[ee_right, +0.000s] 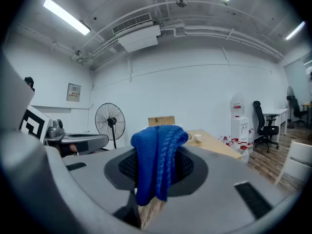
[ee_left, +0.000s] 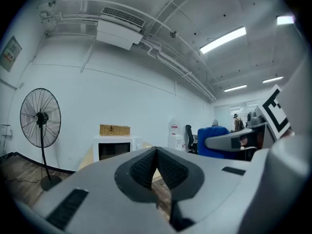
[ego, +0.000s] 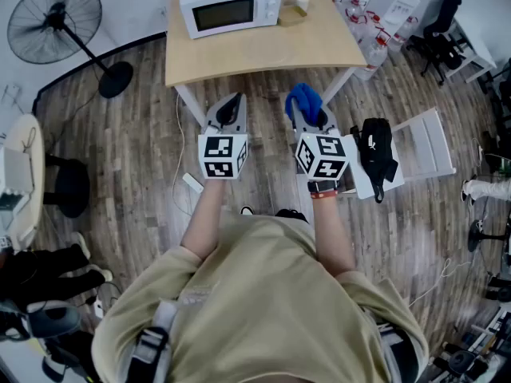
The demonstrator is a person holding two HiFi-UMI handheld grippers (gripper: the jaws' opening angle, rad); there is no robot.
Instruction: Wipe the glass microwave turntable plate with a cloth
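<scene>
Left tool (ee_left: 156, 155) pressed together, empty; right tool (ego: 310, 122) pinching cloth (ee_right: 157, 162); microwave (ego: 230, 5) at 12 o'clock shut; risk: unseen glass plate slipping from jaws on removal.

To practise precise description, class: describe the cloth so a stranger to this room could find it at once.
Start at the light wooden table carrying the white microwave. In front of it, the person holds two grey grippers. The cloth is the bright blue knitted bundle pinched in the right gripper; the left gripper holds nothing.
</scene>
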